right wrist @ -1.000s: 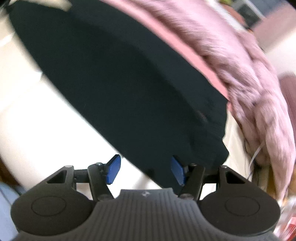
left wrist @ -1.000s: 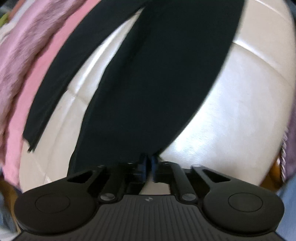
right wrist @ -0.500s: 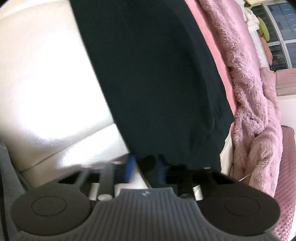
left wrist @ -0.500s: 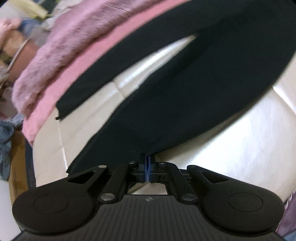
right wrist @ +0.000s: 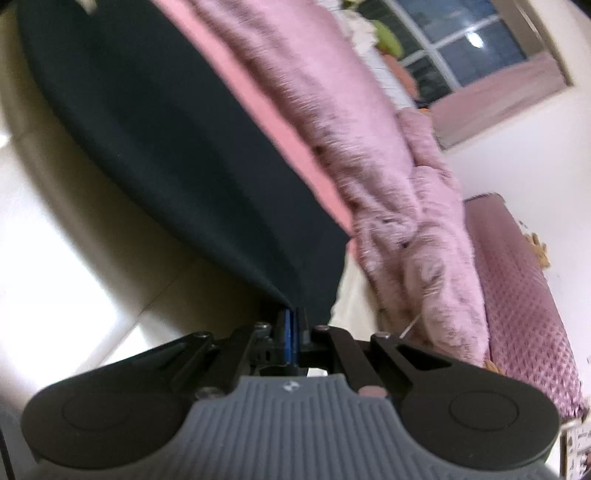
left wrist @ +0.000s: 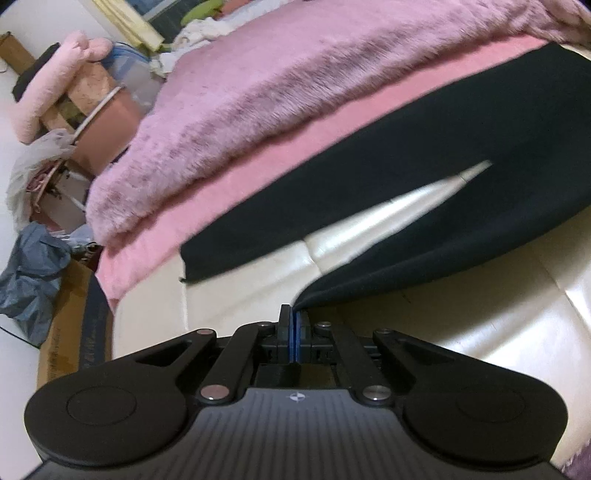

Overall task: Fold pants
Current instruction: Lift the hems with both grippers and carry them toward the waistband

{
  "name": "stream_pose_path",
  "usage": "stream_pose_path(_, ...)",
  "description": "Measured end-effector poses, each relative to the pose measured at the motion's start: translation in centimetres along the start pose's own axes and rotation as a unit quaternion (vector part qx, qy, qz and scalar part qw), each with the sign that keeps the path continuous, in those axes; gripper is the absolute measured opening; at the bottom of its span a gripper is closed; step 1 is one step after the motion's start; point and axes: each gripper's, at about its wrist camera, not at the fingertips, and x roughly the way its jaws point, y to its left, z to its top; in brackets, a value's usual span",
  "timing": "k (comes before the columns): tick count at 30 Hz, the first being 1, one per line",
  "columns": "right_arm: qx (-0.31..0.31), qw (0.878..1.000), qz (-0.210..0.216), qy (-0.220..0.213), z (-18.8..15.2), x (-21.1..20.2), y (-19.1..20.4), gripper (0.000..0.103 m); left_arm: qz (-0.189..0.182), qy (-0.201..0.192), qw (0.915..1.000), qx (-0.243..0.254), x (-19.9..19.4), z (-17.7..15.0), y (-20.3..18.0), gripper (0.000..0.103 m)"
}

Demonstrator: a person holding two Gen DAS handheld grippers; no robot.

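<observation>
Black pants [left wrist: 424, 177] lie spread over a cream leather cushion [left wrist: 461, 332], both legs running away with a wedge of cushion showing between them. My left gripper [left wrist: 295, 314] is shut on the edge of the near leg, and the cloth rises off the cushion to its blue pads. In the right wrist view the same pants [right wrist: 177, 155] stretch down to my right gripper [right wrist: 291, 317], which is shut on a pinched edge of the fabric, lifted above the cushion [right wrist: 74, 277].
A fluffy pink blanket [left wrist: 295, 85] over a pink sheet [left wrist: 258, 177] borders the pants on the far side. Boxes and bags [left wrist: 44, 206] crowd the floor at the left. A quilted mauve seat [right wrist: 524, 295] and a window [right wrist: 461, 33] are at the right.
The right gripper went from open beside the pants' edge to shut on it and lifted. The left gripper, gripping the leg throughout, rose and rolled, pulling the cloth up.
</observation>
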Motion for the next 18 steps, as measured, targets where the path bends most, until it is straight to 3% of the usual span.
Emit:
stream_pose_path(7, 0.019, 1.0, -0.02, -0.012, 4.4, 0.8, -3.7, 0.0, 0.019, 0.0, 0.9992, -0.036, 1.6, 4.4, 2.8, 0.0)
stream_pose_path(18, 0.009, 1.0, -0.002, 0.013, 12.5, 11.2, -9.0, 0.0, 0.043, 0.036, 0.9974, -0.045, 9.0, 12.6, 4.8, 0.0)
